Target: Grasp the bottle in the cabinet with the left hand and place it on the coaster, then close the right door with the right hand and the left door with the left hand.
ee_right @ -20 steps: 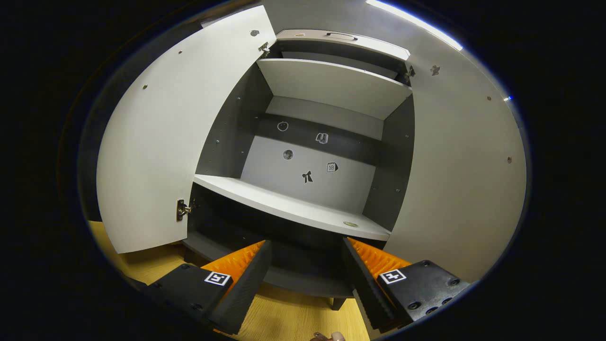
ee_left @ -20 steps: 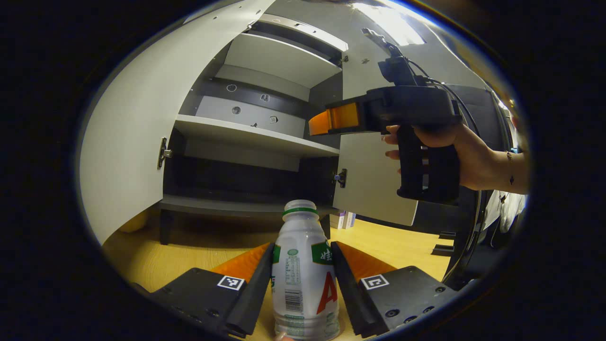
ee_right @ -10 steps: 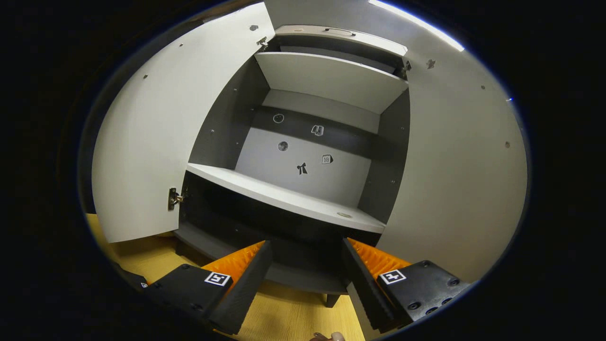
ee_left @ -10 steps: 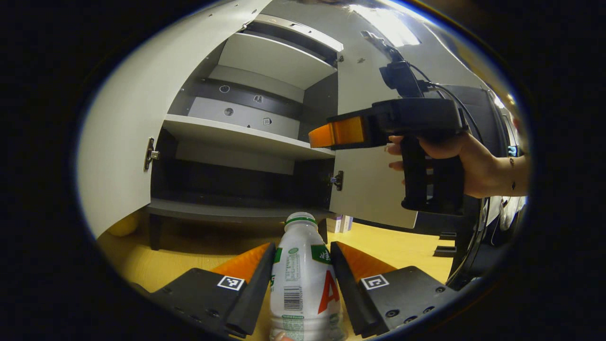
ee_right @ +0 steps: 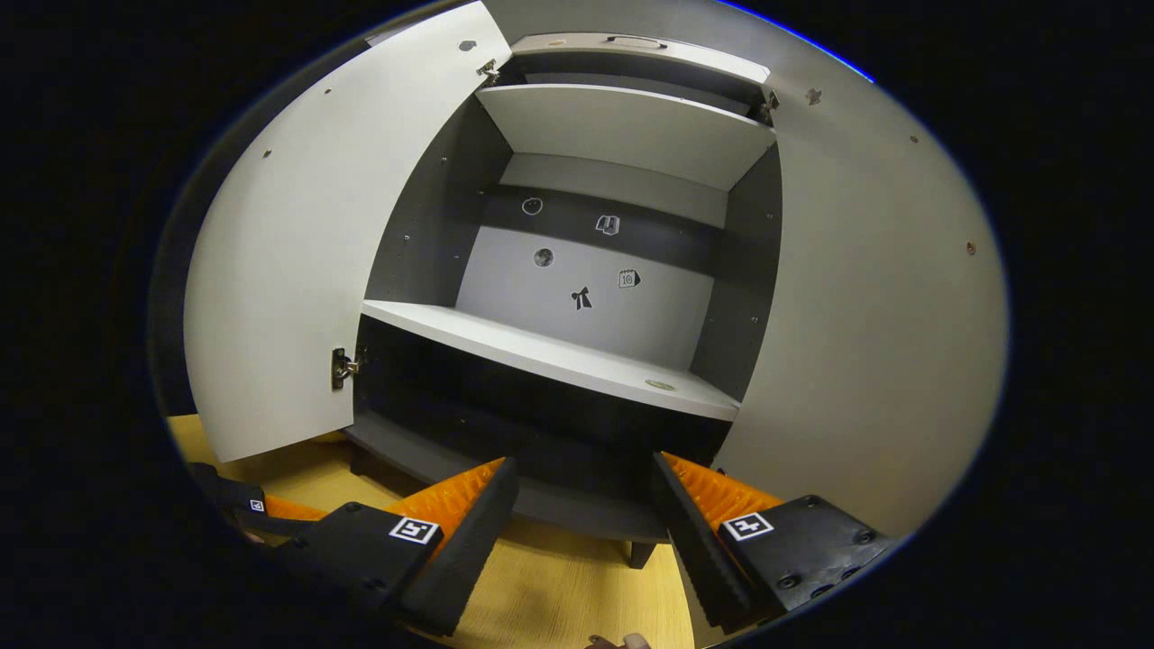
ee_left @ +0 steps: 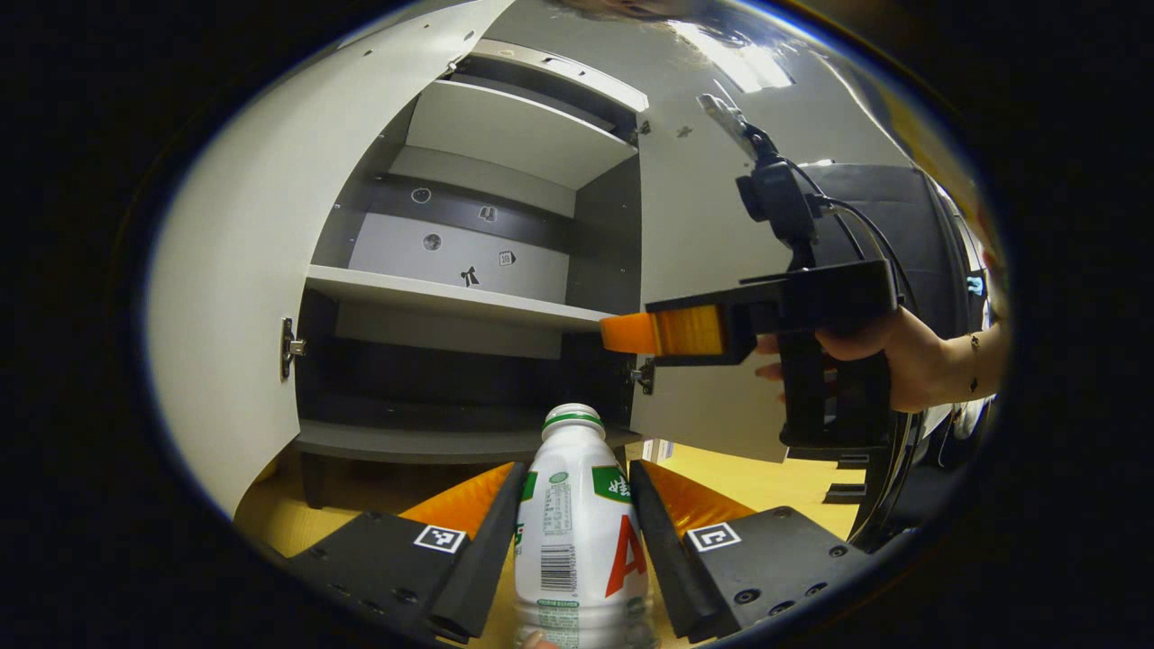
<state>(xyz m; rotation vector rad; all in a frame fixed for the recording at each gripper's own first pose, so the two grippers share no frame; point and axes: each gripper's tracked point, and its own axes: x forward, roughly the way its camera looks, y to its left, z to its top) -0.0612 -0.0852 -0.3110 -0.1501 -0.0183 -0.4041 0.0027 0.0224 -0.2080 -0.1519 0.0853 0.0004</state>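
White plastic bottle (ee_left: 581, 532) with green cap, smooth, glossy printed label; pale grey cabinet doors (ee_right: 279, 270), smooth matt laminate, small bright metal hinges (ee_right: 343, 368); yellow wood-grain tabletop (ee_right: 550, 599), faint sheen; dark matt cabinet interior (ee_right: 433, 216).

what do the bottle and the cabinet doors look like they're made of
Bottle: likely opaque white plastic, glossy, with a printed label and a green neck band. Cabinet doors: probably laminated board, smooth pale matte faces, metal hinges screwed on.
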